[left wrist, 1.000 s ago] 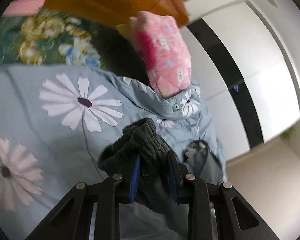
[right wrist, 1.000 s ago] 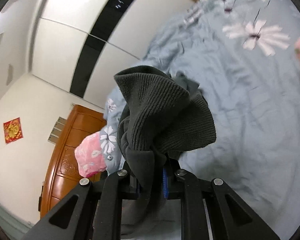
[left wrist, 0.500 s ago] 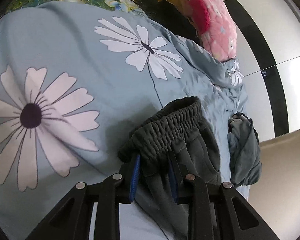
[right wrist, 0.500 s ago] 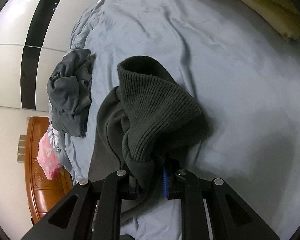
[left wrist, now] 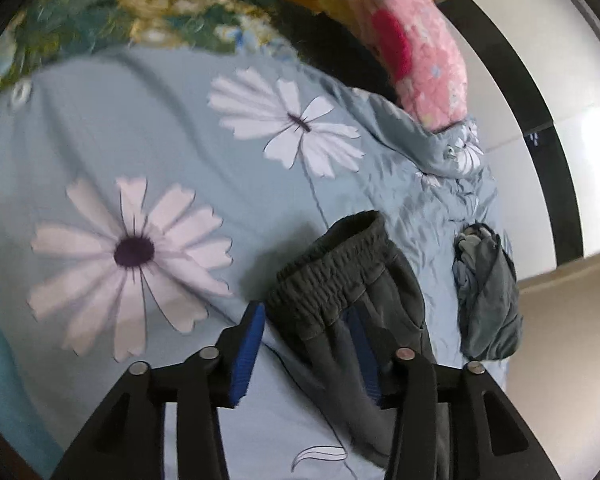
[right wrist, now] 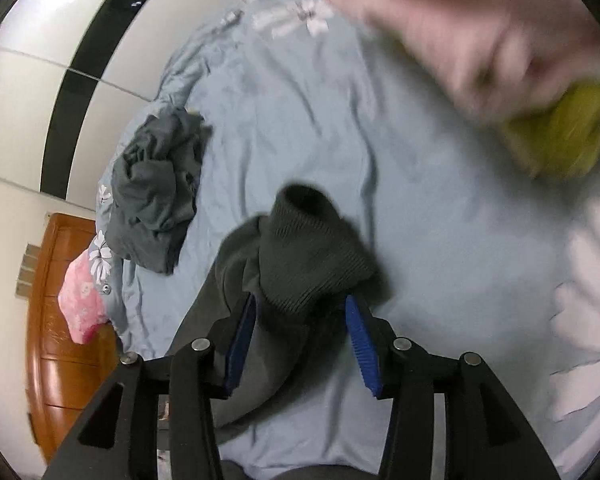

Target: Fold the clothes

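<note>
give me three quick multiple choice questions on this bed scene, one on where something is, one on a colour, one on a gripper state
1. Where does the crumpled grey garment lie?
A. on the blue bedspread, apart from the dark trousers
B. on top of the pink quilt
C. inside the wooden cabinet

2. What colour are the pads on the gripper fingers?
A. red
B. blue
C. white

3. How do the left gripper and right gripper stand?
A. both clamped tight on cloth
B. left open, right clamped
C. both open, with the trousers' cloth lying loose between the fingers

Answers:
1 A: it sits alone on the bedspread, with bare sheet between it and the dark trousers.
2 B: blue strips line the inner faces of the fingers.
3 C: in each wrist view the fingers stand wide apart.
</note>
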A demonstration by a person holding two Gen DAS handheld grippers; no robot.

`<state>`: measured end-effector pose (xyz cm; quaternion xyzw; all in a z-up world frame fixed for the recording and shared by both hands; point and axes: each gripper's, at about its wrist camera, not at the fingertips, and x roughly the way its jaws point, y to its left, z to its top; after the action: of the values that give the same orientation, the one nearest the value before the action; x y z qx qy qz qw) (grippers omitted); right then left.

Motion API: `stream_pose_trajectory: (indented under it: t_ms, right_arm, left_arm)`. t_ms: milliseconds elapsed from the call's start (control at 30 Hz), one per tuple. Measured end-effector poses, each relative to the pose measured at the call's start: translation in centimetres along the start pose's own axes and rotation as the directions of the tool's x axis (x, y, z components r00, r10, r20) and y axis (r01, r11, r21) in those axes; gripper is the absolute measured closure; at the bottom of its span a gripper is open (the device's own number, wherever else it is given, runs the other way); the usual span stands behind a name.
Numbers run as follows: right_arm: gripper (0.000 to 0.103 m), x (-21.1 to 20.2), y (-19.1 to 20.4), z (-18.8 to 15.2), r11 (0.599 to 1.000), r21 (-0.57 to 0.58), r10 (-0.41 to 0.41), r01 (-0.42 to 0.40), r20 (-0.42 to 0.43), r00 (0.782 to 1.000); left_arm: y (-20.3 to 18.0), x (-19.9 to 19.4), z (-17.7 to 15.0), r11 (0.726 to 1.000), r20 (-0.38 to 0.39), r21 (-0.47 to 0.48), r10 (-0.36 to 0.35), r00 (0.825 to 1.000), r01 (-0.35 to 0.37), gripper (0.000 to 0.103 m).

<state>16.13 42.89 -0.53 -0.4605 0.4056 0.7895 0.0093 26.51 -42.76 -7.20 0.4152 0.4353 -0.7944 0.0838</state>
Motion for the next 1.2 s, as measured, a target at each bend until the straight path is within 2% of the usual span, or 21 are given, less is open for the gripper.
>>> stream_pose_trajectory:
  t_ms: [67,167,233,300,367,400,500,600,700,733,800,833,933,1100,1200]
  right_arm:
    - [0.055,-0.4,0.0,0.8,1.000,-0.020,-0.004,0.004,0.006,1.000]
    - [0.055,0.3,-0.1,2.4,0.998,-0.057,-0.038,0.039,0.008,0.999]
    - [0.055,1.6,0.3,3.3,0.996,-0.081,-0.040,0.037,-0.027,0.999]
    - [0.055,2.7,1.2,3.8,0.991,-0.132,-0.044,0.036,-0.064,0.997]
    - [0.055,3.0,2.0,3.7,0.981,-0.191,-0.035,0.018,-0.090,0.995]
    - [0.060,3.2,2.4,3.7,0.976,-0.218,-0.035,0.012,-0.100,0.994]
    - [0.096,3.4,3.0,3.7,0.969,-0.248,-0.037,0.006,-0.122,0.992]
    - [0.098,3.2,3.8,3.9,0.967,-0.249,0.011,-0.045,-0.136,0.991]
    - [0.098,1.8,4.9,5.8,0.971,-0.231,0.060,-0.067,-0.038,0.997]
    - [0.098,1.9,4.8,6.5,0.976,-0.211,0.053,-0.054,-0.010,0.999]
    - [0.098,3.2,4.5,7.5,0.981,-0.192,-0.004,0.003,-0.006,1.000]
    - [0.098,4.6,4.3,7.8,0.981,-0.188,-0.054,0.048,-0.025,0.998]
    - [0.098,7.0,3.7,7.7,0.981,-0.158,-0.120,0.109,-0.063,0.991]
    - [0.098,6.5,3.6,7.6,0.984,-0.146,-0.114,0.104,-0.061,0.992]
    - [0.095,5.6,4.1,7.6,0.980,-0.166,-0.120,0.109,-0.060,0.991]
  left_arm:
    - [-1.1,-0.1,0.7,0.999,-0.003,0.044,0.027,1.000,-0.027,0.052]
    - [-3.1,0.6,1.2,0.996,-0.023,0.089,0.018,1.000,-0.016,0.052]
    - [-4.5,1.4,1.0,0.992,-0.044,0.130,0.015,0.999,-0.009,0.051]
    - [-6.0,2.4,0.7,0.984,-0.068,0.177,0.041,0.997,-0.029,0.051]
    - [-6.5,2.9,0.9,0.978,-0.060,0.199,0.068,0.996,-0.055,0.051]
    - [-6.5,3.0,1.1,0.978,-0.049,0.198,0.078,0.996,-0.067,0.051]
    - [-6.0,3.4,1.8,0.981,-0.038,0.175,0.095,0.995,-0.087,0.050]
    - [-5.9,3.9,2.6,0.973,-0.040,0.196,0.131,0.990,-0.121,0.050]
    - [-6.2,4.5,3.1,0.966,-0.041,0.217,0.156,0.987,-0.144,0.050]
    - [-6.4,4.8,3.1,0.963,-0.040,0.223,0.161,0.986,-0.148,0.050]
    - [-6.9,5.4,3.1,0.959,-0.037,0.236,0.171,0.985,-0.158,0.050]
    - [-7.4,5.7,2.9,0.956,-0.041,0.254,0.165,0.985,-0.149,0.050]
    - [-8.9,6.5,2.1,0.944,-0.054,0.308,0.146,0.988,-0.123,0.050]
    - [-11.3,7.8,0.8,0.916,-0.077,0.394,0.117,0.990,-0.077,0.050]
    - [-11.3,9.7,0.9,0.916,-0.099,0.386,0.160,0.982,-0.111,0.050]
